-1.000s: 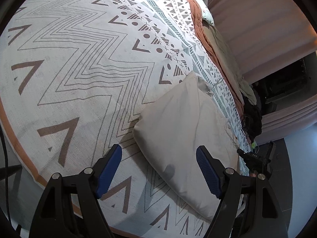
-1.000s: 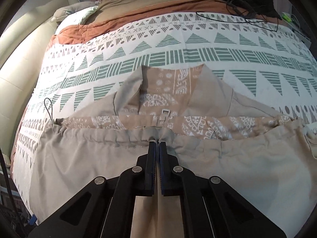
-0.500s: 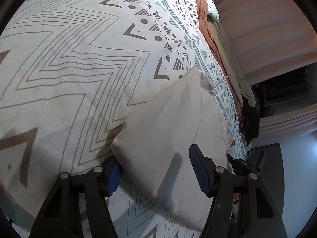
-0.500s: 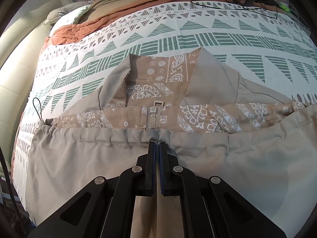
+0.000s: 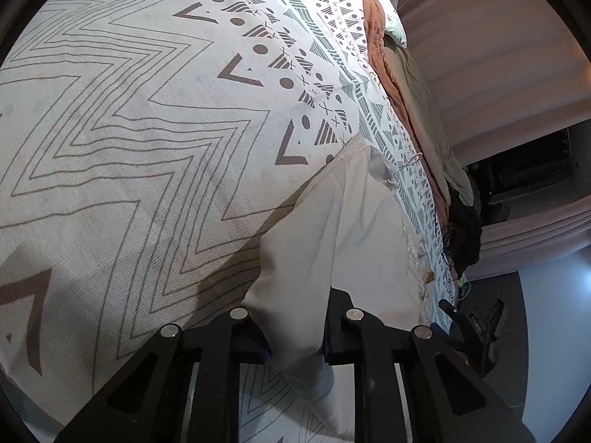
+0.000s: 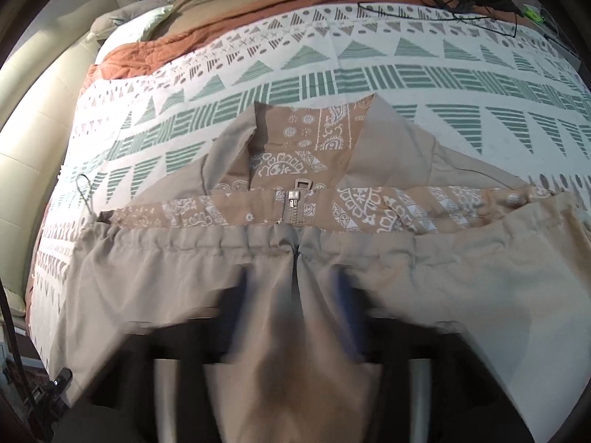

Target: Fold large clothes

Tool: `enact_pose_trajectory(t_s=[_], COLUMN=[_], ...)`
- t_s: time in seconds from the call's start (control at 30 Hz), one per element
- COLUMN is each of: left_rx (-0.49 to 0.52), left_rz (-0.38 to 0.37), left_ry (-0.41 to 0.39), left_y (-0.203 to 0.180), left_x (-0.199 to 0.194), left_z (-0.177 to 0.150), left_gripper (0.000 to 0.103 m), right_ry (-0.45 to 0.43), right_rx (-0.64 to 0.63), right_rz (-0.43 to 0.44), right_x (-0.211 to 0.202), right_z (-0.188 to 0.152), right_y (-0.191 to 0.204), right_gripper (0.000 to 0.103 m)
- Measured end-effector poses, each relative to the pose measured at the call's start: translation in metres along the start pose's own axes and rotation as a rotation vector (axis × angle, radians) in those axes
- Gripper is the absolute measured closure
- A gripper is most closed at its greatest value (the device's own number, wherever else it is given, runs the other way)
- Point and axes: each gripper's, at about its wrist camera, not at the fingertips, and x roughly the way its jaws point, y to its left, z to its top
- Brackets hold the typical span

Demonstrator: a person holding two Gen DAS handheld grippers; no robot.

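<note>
Left wrist, jacket (image 5: 343, 229) corner between closing left tool (image 5: 295, 347)

The left handheld gripper (image 5: 295, 347) is a matte black plastic frame of flat linkage bars with triangular cut-outs, joined by four round silver pivot screws set in a row, and its two fingers end in dark blue pads that are mostly hidden. The right handheld gripper (image 6: 291, 295) shows the same black frame, but it is heavily blurred, so only two smeared blue finger pads (image 6: 345, 295) and pale gaps between dark bars can be made out. No hand, sleeve or cable of the person appears in either view.
</note>
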Motion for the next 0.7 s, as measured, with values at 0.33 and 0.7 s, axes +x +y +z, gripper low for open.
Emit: enact_pose_trajectory(t_s=[0.33, 0.7], left_rx=[0.056, 0.089], left_rz=[-0.121, -0.214], left_ry=[-0.016, -0.015], left_y=[-0.045, -0.082], left_x=[-0.024, -0.033], left_z=[0.002, 0.004], left_gripper=[0.087, 0.089], right_ry=[-0.087, -0.060], right_rx=[0.058, 0.066], right_rz=[0.024, 0.145], right_x=[-0.081, -0.136], right_z=[-0.049, -0.137], right_y=[-0.019, -0.014], right_gripper=[0.004, 0.042])
